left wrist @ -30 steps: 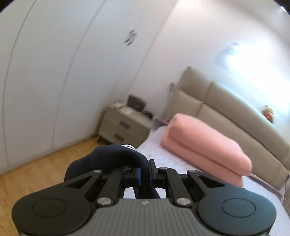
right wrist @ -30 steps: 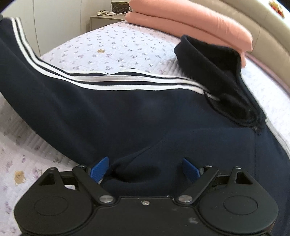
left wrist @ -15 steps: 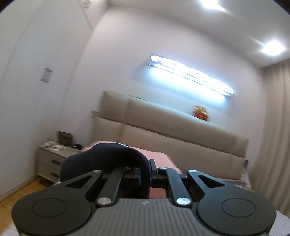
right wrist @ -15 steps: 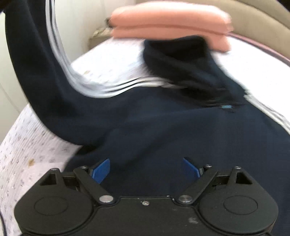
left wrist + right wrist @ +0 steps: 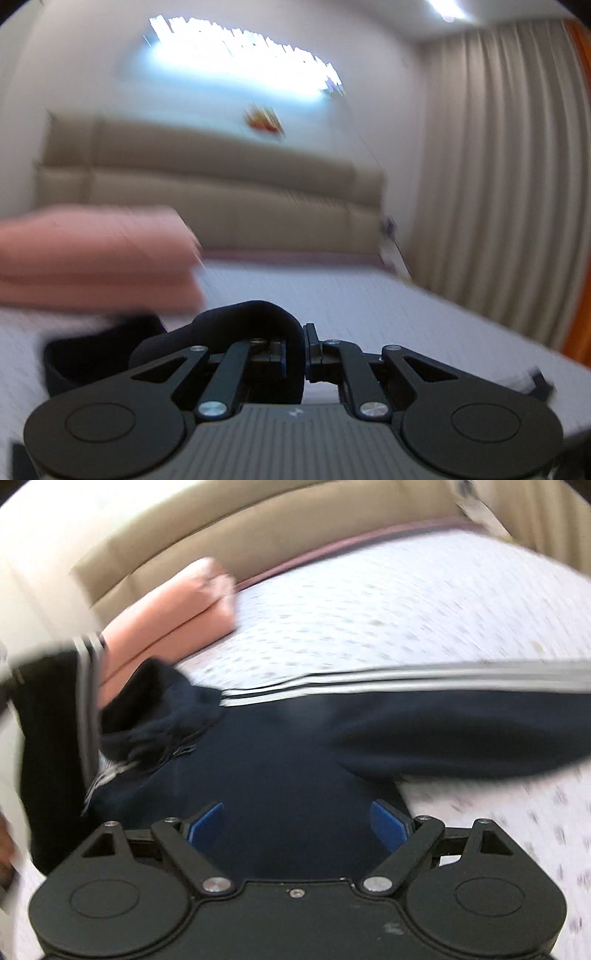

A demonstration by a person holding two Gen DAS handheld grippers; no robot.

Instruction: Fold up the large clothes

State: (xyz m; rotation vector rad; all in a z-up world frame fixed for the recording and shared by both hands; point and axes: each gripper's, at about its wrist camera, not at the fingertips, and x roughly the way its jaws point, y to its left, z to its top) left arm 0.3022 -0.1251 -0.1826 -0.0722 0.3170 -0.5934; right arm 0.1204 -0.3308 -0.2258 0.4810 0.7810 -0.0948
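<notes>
A dark navy jacket (image 5: pixel 280 760) with white stripes lies spread on the bed (image 5: pixel 388 602), collar toward the pink bedding. One sleeve (image 5: pixel 461 731) stretches out to the right; the other sleeve (image 5: pixel 55 720) is lifted up at the left. My left gripper (image 5: pixel 295 350) is shut on a fold of the navy sleeve cuff (image 5: pixel 255 321) and holds it above the bed. My right gripper (image 5: pixel 297 823) is open, its blue pads (image 5: pixel 205 825) either side of the jacket body, low over it.
Folded pink bedding (image 5: pixel 92 258) lies at the head of the bed (image 5: pixel 351 295), also seen in the right wrist view (image 5: pixel 170 605). A beige padded headboard (image 5: pixel 221 192) stands behind. Curtains (image 5: pixel 498 177) hang at the right.
My left gripper has swung to the right with the cuff, from the wardrobe side toward the headboard and curtains. My right gripper has shifted over the jacket body and stays open.
</notes>
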